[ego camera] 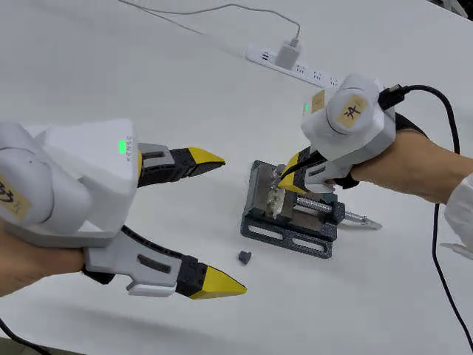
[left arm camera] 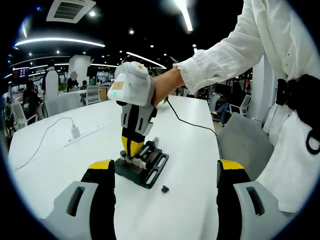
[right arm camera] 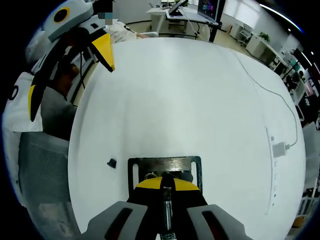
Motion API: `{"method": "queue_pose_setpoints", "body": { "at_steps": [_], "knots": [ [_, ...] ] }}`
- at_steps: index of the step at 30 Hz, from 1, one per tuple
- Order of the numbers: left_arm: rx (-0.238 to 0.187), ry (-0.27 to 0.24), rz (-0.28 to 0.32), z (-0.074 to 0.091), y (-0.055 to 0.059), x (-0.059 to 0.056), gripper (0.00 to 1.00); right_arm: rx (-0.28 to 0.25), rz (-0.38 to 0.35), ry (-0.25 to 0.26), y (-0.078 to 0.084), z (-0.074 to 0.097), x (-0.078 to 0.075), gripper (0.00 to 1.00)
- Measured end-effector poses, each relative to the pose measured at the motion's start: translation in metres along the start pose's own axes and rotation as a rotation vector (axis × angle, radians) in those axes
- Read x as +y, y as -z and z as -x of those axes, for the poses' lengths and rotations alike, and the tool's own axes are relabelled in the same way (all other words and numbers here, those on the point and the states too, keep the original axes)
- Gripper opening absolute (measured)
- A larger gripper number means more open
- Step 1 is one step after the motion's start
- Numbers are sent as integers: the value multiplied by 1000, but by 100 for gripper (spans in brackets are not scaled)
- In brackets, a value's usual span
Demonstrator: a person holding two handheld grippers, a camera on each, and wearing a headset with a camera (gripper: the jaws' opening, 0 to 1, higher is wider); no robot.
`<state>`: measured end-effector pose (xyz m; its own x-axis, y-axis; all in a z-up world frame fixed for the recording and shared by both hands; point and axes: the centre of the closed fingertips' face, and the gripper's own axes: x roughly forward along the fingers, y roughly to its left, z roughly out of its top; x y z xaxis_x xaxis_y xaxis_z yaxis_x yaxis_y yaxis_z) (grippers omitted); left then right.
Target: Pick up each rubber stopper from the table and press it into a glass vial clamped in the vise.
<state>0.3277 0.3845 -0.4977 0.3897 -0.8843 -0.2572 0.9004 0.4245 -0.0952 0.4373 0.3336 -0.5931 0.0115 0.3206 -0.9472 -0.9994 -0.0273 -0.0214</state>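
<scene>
Head view: the left claw [ego camera: 214,220] is at the left of the frame, with its jaws wide apart and nothing between them. The right claw [ego camera: 287,182] comes in from the upper right, its tips down on the vise [ego camera: 288,235] in the centre. One stopper [ego camera: 244,257] lies on the table [ego camera: 148,74], just below the vise.

Left gripper view: the stopper [left arm camera: 164,189] is at the lower centre, near the vise [left arm camera: 150,172].

Right gripper view: the right claw's yellow tips meet over the vise [right arm camera: 135,170]. Whether they pinch anything, I cannot tell. The stopper [right arm camera: 111,163] lies to the left of the vise.
</scene>
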Motion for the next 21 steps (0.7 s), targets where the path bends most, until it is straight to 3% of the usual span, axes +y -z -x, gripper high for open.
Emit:
{"method": "queue_pose_setpoints", "body": {
  "at_steps": [14,21],
  "knots": [
    [14,6,-4,1,3,-2,82,-40,-42,14,-3,1,4,2],
    [21,7,-4,2,4,-2,82,-63,-60,26,-5,6,10,9]
  ]
}}
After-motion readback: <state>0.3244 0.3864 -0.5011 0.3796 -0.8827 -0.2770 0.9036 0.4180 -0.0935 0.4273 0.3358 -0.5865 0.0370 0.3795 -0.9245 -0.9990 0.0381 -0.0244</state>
